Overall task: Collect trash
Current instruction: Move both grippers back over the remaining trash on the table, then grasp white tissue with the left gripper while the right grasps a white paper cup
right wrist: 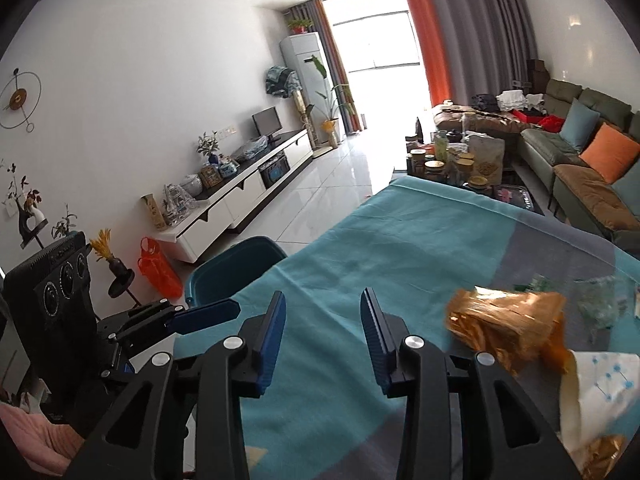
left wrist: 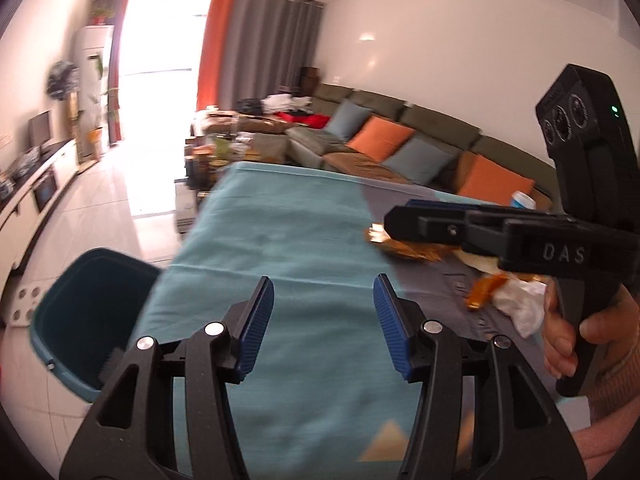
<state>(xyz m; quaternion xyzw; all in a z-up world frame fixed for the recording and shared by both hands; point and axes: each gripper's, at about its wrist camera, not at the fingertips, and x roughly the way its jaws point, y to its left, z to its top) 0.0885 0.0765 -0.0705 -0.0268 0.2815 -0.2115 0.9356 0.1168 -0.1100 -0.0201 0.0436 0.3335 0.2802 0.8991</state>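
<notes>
You are holding both tongs, left [left wrist: 324, 304] and right [right wrist: 323, 320], wide open and empty above the table [left wrist: 280, 220]; gold wrappers [right wrist: 504, 320] are lying right of them, bin [left wrist: 84, 312] left, so be lowering squarely

Daylight blew out the window [left wrist: 160, 32]; glare spread over the floor [left wrist: 100, 200] below it, with motion blur and fisheye-bent edges.
</notes>
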